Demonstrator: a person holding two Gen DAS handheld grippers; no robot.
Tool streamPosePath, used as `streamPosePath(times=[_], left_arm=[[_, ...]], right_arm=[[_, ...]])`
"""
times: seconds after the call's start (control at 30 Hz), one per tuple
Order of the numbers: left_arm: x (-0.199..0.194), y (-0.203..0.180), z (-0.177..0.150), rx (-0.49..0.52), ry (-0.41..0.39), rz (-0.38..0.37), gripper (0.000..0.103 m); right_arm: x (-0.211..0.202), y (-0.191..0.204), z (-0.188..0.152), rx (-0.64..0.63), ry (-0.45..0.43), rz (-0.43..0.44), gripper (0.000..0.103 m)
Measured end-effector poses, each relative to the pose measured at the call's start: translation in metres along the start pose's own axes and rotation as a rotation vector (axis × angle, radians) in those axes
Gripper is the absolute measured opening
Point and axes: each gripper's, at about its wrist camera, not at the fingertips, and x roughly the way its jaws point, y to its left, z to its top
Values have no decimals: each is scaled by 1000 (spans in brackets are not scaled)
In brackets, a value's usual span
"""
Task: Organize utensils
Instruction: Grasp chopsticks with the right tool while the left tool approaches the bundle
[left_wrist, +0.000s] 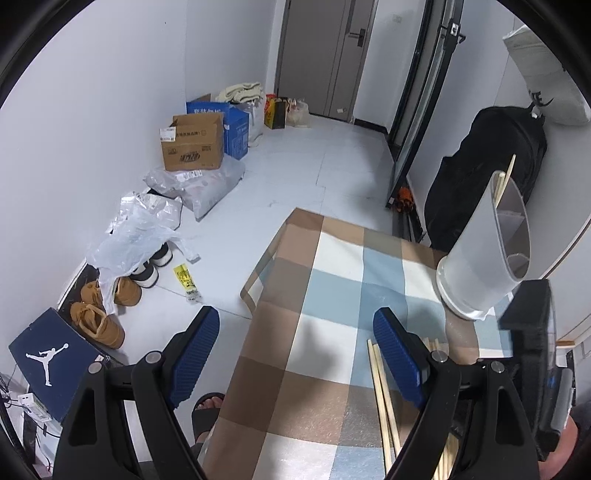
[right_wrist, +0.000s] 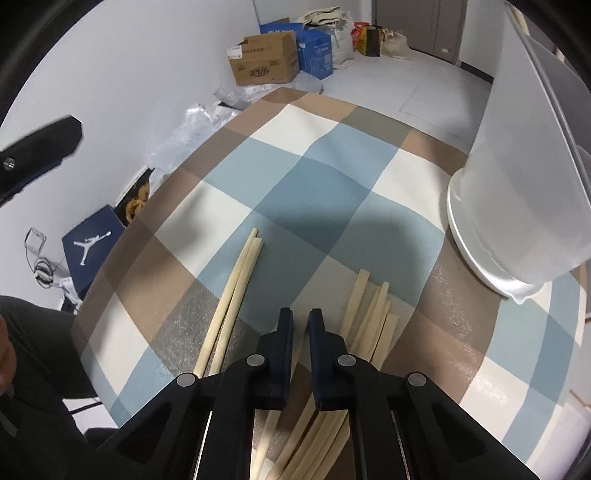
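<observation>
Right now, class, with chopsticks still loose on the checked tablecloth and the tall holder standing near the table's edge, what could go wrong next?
1. The right gripper is shut with no chopstick visibly between its pads; it may lift away empty.
2. The loose chopsticks lie bunched, so a grab could drag several.
3. The tall holder stands near the tablecloth edge; a nudge might tip it.

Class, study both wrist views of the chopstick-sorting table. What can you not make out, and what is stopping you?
- Right hand-held gripper: whether its nearly closed pads pinch a chopstick; the fingers cover the gap.
- Loose chopsticks: their count; right wrist view, they overlap and run under the gripper.
- Holder: its contents beyond two sticks; left wrist view, its wall hides them.
</observation>
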Motion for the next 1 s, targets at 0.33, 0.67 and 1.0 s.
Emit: streamPosePath(times=[0.33, 0.67, 1.0], left_arm=[[38, -35, -29, 149, 221, 5, 82], [43, -43, -50, 188, 335, 9, 82], [40, -37, -53, 155, 347, -24, 82]], right_arm=[[-54, -28, -6, 137, -195, 87, 0], [-10, -20, 5, 69, -15, 177, 3], [-3, 10, 5, -93, 10, -11, 17]])
